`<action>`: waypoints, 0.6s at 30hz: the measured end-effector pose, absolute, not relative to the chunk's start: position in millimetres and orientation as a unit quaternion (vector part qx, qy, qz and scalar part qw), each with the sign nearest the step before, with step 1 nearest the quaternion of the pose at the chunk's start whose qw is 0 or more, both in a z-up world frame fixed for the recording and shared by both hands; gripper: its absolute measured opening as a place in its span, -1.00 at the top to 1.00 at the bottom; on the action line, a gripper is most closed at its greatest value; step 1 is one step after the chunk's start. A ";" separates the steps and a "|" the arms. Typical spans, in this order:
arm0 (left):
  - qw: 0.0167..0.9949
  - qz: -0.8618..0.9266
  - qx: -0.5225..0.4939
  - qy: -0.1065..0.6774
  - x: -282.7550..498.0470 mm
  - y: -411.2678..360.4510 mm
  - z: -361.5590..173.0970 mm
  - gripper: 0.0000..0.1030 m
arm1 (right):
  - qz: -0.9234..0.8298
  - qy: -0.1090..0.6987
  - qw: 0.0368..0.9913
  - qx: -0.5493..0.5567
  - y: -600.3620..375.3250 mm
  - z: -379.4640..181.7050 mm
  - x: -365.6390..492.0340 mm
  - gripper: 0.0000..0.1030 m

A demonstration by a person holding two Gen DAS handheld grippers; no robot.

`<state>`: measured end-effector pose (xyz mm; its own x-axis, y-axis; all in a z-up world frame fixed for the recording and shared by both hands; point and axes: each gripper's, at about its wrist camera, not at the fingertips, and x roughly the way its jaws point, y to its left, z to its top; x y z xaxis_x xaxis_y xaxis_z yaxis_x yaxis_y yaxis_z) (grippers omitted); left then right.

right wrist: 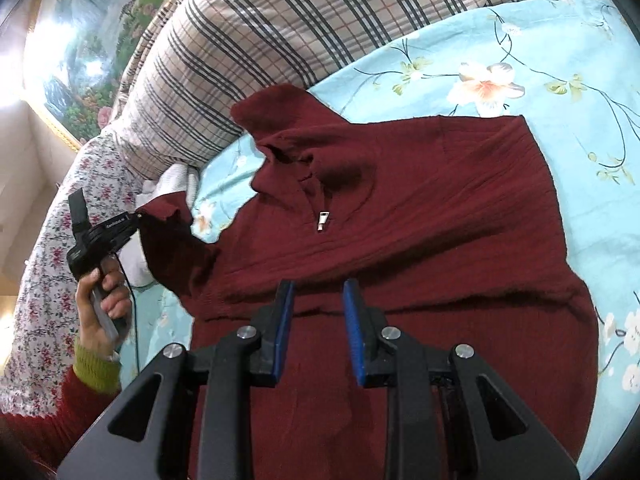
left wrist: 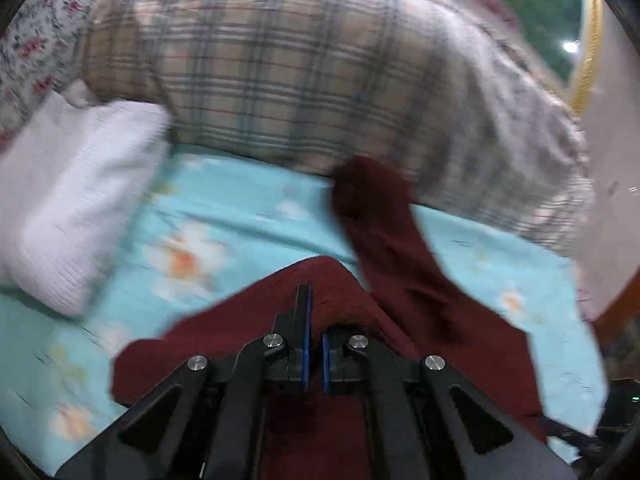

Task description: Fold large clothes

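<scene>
The dark red knit sweater (right wrist: 420, 216) lies on the light blue floral bedsheet (right wrist: 560, 60), with the beige plaid pillow (right wrist: 256, 48) beyond its far-left edge.

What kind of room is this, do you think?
Most likely a bedroom: the maroon sweater lies on a floral blue bedsheet, with a plaid pillow and flowered bedding behind it.

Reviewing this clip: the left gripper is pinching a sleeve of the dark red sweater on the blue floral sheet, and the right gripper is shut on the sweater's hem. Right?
Not quite. The right gripper is open, its jaws apart above the dark red sweater, as the right wrist view shows. The left gripper does pinch the sleeve over the blue floral sheet.
</scene>
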<state>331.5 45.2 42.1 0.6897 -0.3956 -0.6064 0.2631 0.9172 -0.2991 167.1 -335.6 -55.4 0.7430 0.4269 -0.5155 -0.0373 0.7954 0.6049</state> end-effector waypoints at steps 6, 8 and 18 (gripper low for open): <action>0.883 -0.259 -0.108 0.375 288.0 -56.9 16.8 0.96 | 0.136 0.322 0.878 0.327 -341.9 -59.9 156.0 0.49; 0.871 -0.276 -0.104 0.392 277.1 -89.1 -2.2 0.96 | 0.114 0.317 0.880 0.335 -351.1 -63.9 150.5 0.49; 0.830 -0.301 -0.059 0.465 252.2 -157.6 -87.9 0.93 | 0.062 0.312 0.866 0.387 -394.3 -87.5 135.9 0.49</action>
<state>252.2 -157.6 -87.9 0.3861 -0.5551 -0.7367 0.4458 0.8115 -0.3778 135.9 -394.3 -87.5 0.7977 0.3490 -0.4918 0.1334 0.6932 0.7083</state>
